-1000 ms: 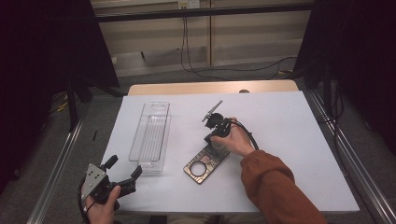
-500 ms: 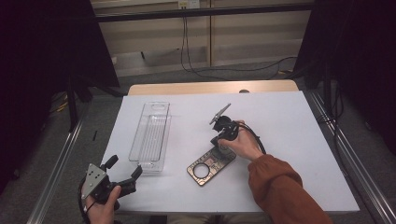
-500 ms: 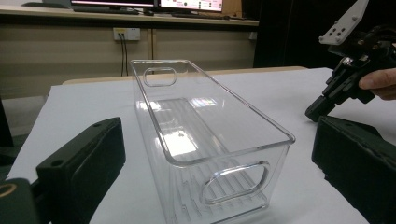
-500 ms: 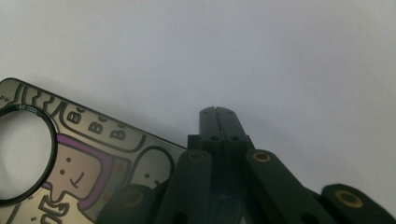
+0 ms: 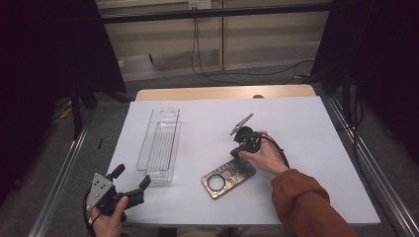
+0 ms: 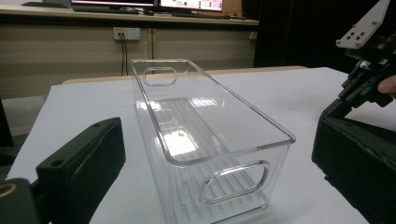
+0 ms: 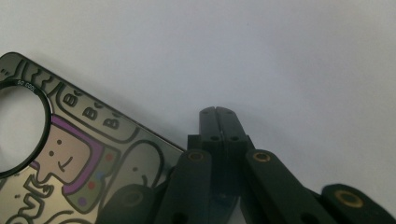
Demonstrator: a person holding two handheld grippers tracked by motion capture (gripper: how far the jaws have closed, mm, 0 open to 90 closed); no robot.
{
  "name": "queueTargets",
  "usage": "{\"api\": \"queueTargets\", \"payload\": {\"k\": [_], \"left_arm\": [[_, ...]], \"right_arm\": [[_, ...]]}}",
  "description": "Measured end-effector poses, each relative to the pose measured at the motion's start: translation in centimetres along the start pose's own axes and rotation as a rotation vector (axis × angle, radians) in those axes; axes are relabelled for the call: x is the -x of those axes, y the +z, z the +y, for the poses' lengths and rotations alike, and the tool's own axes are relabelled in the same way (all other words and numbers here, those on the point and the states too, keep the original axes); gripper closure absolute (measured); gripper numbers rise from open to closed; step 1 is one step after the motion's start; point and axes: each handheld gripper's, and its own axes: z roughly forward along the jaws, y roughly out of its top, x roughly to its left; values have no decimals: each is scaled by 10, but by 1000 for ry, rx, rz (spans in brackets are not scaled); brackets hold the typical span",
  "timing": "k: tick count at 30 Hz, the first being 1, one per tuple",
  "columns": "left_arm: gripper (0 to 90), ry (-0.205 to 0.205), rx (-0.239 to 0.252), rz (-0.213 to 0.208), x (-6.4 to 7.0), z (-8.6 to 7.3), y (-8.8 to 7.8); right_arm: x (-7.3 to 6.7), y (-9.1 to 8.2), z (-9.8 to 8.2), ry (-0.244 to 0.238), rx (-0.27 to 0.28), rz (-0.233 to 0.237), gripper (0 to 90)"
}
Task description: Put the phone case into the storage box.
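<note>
A flat, shiny card (image 5: 226,178) with cartoon drawings and a round ringed hole lies on the white table (image 5: 306,133), front of centre. My right gripper (image 5: 237,157) points down at the card's far right end, jaws shut together with nothing between them. In the right gripper view the shut tips (image 7: 217,114) rest on the table just past the card's (image 7: 79,163) edge. My left gripper (image 5: 131,178) rests at the table's front left corner, open and empty. In the left gripper view its wide-apart jaws (image 6: 210,140) frame the near end of a clear plastic bin (image 6: 205,121).
The long clear bin (image 5: 160,143) lies empty on the table's left half, handle cut-outs at both ends. Metal rails (image 5: 360,148) run along both sides of the table, and cables (image 5: 212,69) lie on the floor behind it.
My right gripper has moved to the right, and the card has slid rightward with it. The left gripper and the bin have stayed put.
</note>
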Motion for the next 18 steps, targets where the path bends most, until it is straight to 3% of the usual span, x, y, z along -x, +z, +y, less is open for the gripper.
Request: {"api": "queueTargets", "payload": {"k": [18], "left_arm": [[28, -1, 0, -1, 0, 0, 0]], "right_arm": [[0, -12, -25, 11, 34, 2, 900]]}}
